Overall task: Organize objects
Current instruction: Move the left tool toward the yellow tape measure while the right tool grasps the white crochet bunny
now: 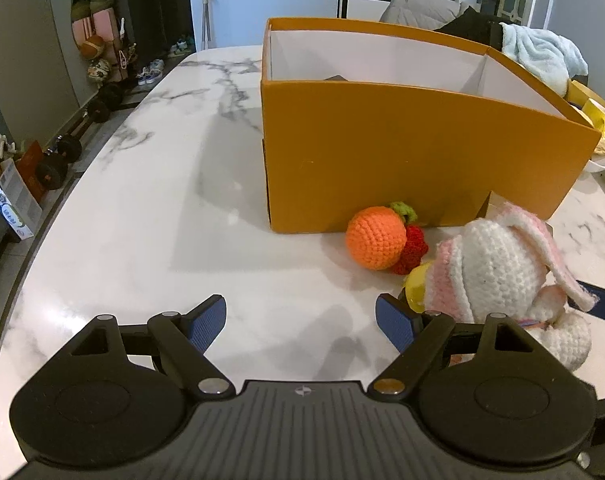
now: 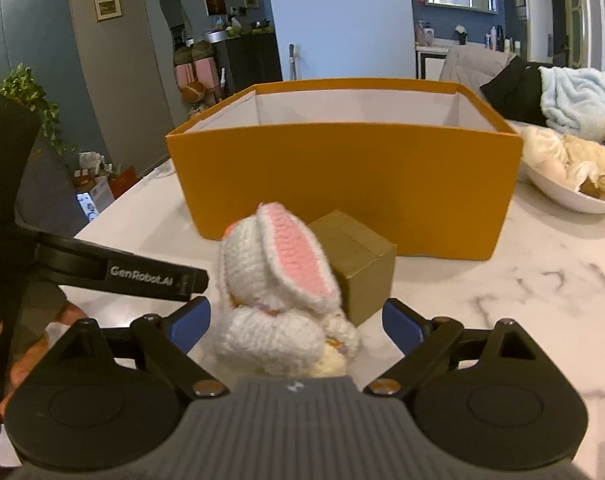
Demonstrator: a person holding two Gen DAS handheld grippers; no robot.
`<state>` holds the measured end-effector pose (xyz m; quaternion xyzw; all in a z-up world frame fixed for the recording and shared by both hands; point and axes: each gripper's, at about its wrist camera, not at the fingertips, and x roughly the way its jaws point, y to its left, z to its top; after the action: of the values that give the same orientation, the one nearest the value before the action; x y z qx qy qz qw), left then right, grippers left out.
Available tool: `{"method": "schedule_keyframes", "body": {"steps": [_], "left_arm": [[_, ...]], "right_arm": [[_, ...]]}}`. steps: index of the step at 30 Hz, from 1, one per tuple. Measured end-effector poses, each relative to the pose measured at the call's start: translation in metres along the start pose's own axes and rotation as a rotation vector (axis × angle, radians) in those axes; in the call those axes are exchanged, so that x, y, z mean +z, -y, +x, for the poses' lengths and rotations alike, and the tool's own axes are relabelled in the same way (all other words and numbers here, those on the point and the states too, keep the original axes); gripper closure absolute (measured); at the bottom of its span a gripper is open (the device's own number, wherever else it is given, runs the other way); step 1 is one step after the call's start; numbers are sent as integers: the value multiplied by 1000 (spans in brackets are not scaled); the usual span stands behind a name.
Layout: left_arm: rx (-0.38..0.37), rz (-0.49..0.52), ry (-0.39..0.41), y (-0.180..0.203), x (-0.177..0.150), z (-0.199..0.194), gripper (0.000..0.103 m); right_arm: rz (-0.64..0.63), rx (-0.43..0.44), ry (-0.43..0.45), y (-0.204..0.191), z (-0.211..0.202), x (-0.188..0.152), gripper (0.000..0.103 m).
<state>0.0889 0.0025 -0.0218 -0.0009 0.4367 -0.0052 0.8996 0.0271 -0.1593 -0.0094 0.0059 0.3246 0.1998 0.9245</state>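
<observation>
Currently: right tool [image 2: 296, 322] spread wide, crochet bunny [image 2: 278, 292] upright between its fingers, ungripped | left tool [image 1: 301, 322] wide, empty, bunny off to its right | orange box [image 2: 342, 184] straight ahead on tabletop [image 2: 522, 300] | right nearer.

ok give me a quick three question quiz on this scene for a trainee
1. True or false: the right gripper has closed on the crochet bunny.
2. Which item touches the orange crochet ball? A) red crochet strawberry B) white bowl C) blue towel
3. Fill in: the small cardboard box sits in front of the ____ box.

Key: 1 false, the fingers are apart on either side of it; 2 A; 3 orange.
</observation>
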Motion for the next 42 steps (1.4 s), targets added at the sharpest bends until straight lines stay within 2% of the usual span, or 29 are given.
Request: {"method": "schedule_keyframes", "body": {"steps": [11, 13, 14, 18, 28, 34, 42], "left_arm": [[10, 7, -9, -2, -2, 2, 6], [9, 2, -14, -3, -3, 4, 6], [8, -2, -17, -4, -3, 5, 6], [5, -12, -26, -5, -3, 8, 6], [-42, 40, -28, 16, -5, 16, 7], [-17, 103, -11, 39, -7, 18, 7], [15, 153, 22, 62, 1, 25, 7]], "right_arm": [[8, 14, -33, -8, 15, -7, 10], [15, 5, -34, -7, 19, -10, 14], [11, -7, -33, -6, 21, -12, 20], [13, 0, -16, 0, 13, -18, 26], [103, -32, -3, 34, -33, -50, 26], [167, -69, 20, 51, -45, -59, 24], [199, -55, 6, 57, -42, -64, 21]]}}
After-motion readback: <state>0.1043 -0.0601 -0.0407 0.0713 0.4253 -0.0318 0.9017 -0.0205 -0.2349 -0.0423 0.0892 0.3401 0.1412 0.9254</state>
